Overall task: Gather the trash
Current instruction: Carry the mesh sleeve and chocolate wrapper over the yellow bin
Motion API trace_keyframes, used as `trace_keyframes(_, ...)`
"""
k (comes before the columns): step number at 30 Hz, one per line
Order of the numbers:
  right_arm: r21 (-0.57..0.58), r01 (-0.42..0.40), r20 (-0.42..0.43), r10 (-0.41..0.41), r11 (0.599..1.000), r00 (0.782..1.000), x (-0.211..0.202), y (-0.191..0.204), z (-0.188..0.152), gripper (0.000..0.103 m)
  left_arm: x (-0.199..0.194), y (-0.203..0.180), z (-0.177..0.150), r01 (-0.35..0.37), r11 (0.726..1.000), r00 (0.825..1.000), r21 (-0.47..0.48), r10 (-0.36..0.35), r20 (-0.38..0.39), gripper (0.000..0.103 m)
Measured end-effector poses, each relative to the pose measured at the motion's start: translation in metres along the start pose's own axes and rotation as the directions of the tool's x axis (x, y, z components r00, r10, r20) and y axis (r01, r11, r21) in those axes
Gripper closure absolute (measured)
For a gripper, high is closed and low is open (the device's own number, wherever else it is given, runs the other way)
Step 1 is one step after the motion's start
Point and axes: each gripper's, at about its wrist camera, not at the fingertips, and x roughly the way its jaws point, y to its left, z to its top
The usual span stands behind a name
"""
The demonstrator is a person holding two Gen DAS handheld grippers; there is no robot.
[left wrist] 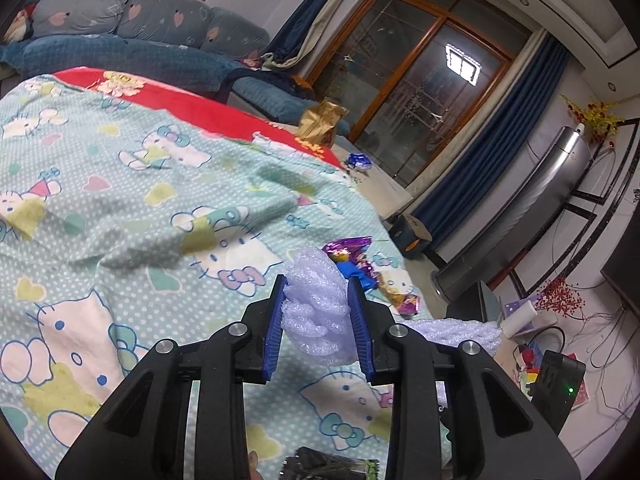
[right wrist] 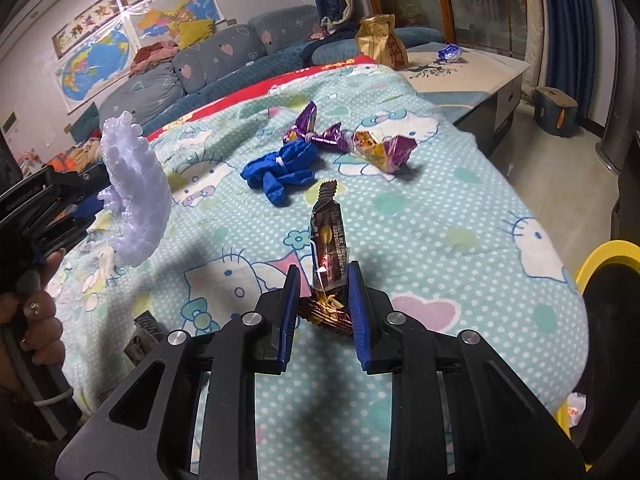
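My left gripper (left wrist: pixel 316 286) is pinching a wad of white foam wrap (left wrist: pixel 316 308) between its blue pads (left wrist: pixel 276 336); the foam bulges above and below them. From the right wrist camera the same gripper (right wrist: pixel 94 200) sits at nine o'clock, the foam (right wrist: pixel 134 192) held clear above the blanket (right wrist: pixel 440 208), with the holding hand (right wrist: pixel 38 320) below it.

My right gripper (right wrist: pixel 324 286) is closed on the lower end of a brown wrapper (right wrist: pixel 329 240). The wrapper stands nearly upright between the pads, its crimped top pointing to twelve o'clock and its torn bottom flaring at the fingertips.

Still lying on the blanket, at twelve o'clock from the right gripper: a blue glove (right wrist: pixel 282 168), and just beyond it a purple wrapper (right wrist: pixel 316 130) touching the glove. At one o'clock a purple-and-yellow wrapper (right wrist: pixel 382 150) lies just beside them. In the left wrist view these pieces show past the foam, the glove (left wrist: pixel 356 274) and purple wrapper (left wrist: pixel 348 246) partly hidden by it.

Far end, on the bare tabletop (right wrist: pixel 480 66): a gold bag (right wrist: pixel 380 42) standing upright and a small blue wrapper (right wrist: pixel 450 53) near it.

At three o'clock in the right view, a yellow rim (right wrist: pixel 600 256) of a container sits off the table edge; I cannot tell what it holds.
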Motion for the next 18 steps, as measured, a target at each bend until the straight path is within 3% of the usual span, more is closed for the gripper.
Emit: trace_keyframes(18,0.049,0.005,0.100,-0.010,0.999,0.995,-0.051,-0.026,0.017,0.085,-0.014,-0.044,-0.005,0.038,0.994,0.999,0.104,-0.040,0.023,0.074)
